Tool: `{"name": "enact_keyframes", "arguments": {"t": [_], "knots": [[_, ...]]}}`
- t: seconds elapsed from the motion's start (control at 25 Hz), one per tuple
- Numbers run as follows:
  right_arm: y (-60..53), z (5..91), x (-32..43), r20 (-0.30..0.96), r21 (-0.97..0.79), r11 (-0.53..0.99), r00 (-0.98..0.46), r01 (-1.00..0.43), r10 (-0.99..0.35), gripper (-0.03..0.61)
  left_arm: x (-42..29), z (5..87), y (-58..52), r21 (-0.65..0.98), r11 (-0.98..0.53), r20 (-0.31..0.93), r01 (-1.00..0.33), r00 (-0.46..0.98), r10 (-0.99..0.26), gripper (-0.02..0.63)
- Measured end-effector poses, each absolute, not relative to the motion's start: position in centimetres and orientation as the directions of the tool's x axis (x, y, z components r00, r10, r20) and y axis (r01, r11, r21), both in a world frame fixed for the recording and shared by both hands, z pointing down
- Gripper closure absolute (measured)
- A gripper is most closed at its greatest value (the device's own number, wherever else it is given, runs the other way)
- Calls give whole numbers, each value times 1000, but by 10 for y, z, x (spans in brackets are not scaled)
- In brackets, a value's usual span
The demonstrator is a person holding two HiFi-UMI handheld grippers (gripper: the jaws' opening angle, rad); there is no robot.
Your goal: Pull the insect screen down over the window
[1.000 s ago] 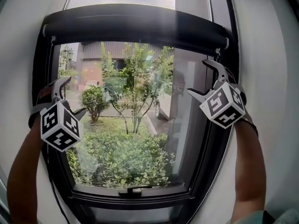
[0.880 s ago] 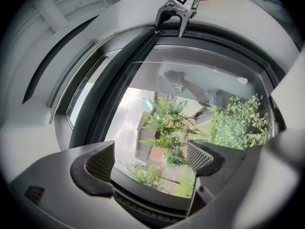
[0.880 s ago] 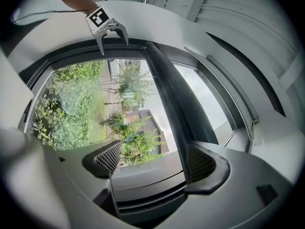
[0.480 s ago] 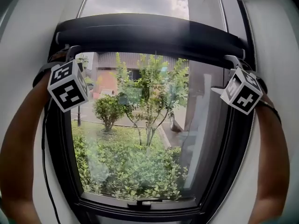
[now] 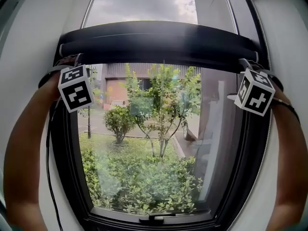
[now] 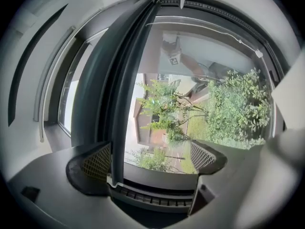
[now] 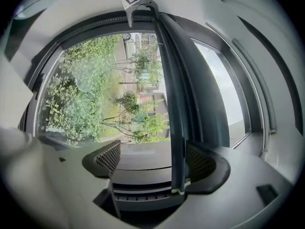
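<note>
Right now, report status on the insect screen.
Left gripper open, fingers just widened; right gripper open. Screen bar between both, ungripped, up at top. Nothing in the way.

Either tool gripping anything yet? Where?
Nothing gripped. The screen's dark bar passes between open jaws of left tool and right tool, near its ends; left jaws just opened wider.

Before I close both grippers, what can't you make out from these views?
- Left gripper, jaws just opening with the screen bar between them: pad contact too close to tell, its own view.
- Right gripper: same doubt, its own view.
- Head view: marker cubes hide both grippers' jaws.
- Screen mesh: not seen in any view.
</note>
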State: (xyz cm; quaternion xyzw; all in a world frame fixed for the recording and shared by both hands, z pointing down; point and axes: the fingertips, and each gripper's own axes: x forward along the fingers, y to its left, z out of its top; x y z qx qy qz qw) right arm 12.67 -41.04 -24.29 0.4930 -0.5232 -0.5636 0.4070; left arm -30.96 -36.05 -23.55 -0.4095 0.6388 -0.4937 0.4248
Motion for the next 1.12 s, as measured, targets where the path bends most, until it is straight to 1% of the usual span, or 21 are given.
{"name": "enact_keyframes", "arguments": {"t": [0.2,0.68,0.88,1.12], "knots": [[-413,-243,125,-125,992,-119,-182,-44,-975,167,-320,-238,-366,-985,165,-137,-55,-340,-930,84],[-410,-241,123,-98,995,-93,-158,-41,-983,167,-337,-236,-369,-988,150,-150,32,-423,-894,84],[-409,-222,121,-76,997,-74,-135,-21,-988,167,-342,-215,-364,-996,86,-93,34,-450,-888,84],[-402,-205,114,-22,1000,-20,-132,-14,-991,167,-346,-199,-355,-998,53,-56,19,-415,-908,84]]}}
